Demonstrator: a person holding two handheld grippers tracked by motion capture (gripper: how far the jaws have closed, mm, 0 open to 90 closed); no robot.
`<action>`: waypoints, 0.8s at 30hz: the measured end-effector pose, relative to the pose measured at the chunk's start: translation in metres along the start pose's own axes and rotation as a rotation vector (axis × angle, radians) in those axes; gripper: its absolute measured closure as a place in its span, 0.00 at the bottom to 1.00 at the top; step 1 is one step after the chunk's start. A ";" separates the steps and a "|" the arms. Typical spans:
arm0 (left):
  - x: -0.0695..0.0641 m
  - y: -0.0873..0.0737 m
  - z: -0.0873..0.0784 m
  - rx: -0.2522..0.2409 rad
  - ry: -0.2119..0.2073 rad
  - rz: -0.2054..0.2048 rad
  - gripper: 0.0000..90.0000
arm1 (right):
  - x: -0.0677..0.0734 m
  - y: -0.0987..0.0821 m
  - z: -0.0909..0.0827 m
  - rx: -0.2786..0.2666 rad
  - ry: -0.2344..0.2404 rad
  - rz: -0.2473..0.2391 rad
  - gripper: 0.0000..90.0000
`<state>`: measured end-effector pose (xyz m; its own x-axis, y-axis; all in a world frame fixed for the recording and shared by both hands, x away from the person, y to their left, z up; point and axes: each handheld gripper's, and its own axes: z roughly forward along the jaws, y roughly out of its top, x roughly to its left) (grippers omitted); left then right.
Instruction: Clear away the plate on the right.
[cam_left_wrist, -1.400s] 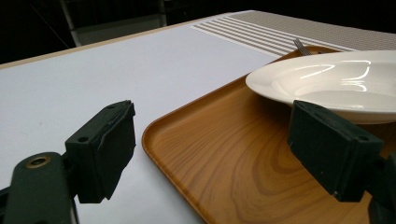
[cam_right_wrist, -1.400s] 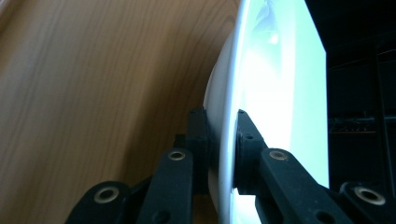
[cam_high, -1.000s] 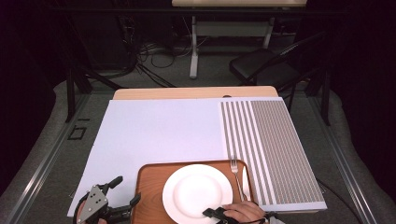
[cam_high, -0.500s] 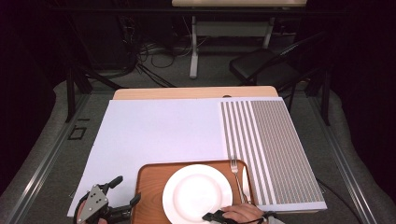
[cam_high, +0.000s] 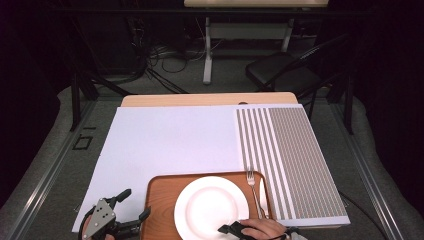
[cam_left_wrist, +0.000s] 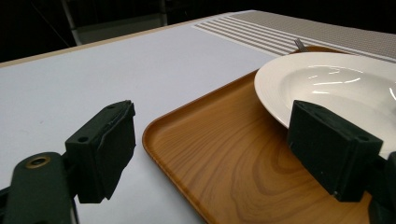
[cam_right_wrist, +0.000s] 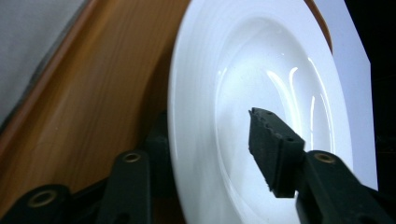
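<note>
A white plate lies on a wooden tray at the near table edge, with a fork on the tray to its right. My right gripper is at the plate's near rim. In the right gripper view its jaws straddle the plate rim, one under it and one above the bowl, clear of the surface. The right gripper has just been opening. My left gripper stands open around the tray's left edge; in the left gripper view the tray corner lies between the jaws, untouched.
A white placemat with a grey striped panel on its right covers the table. A strip of wooden tabletop shows at the far edge. A dark chair and cables sit on the floor beyond.
</note>
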<state>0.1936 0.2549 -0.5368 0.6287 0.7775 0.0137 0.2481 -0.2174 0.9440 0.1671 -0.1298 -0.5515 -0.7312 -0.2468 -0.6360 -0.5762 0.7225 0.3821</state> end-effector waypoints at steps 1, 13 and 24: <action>0.000 0.000 0.000 0.000 -0.002 -0.001 0.17 | -0.001 -0.001 -0.002 0.006 0.002 0.001 0.55; 0.000 0.000 0.003 0.002 -0.002 0.002 0.17 | -0.006 -0.017 -0.020 0.025 0.003 0.129 0.45; 0.000 0.000 0.003 0.001 -0.002 -0.001 0.17 | -0.010 -0.032 -0.042 0.014 -0.021 0.263 0.22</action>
<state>0.1959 0.2534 -0.5376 0.6297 0.7767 0.0125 0.2492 -0.2172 0.9438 0.1776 -0.1776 -0.5299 -0.8471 -0.0363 -0.5302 -0.3627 0.7687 0.5269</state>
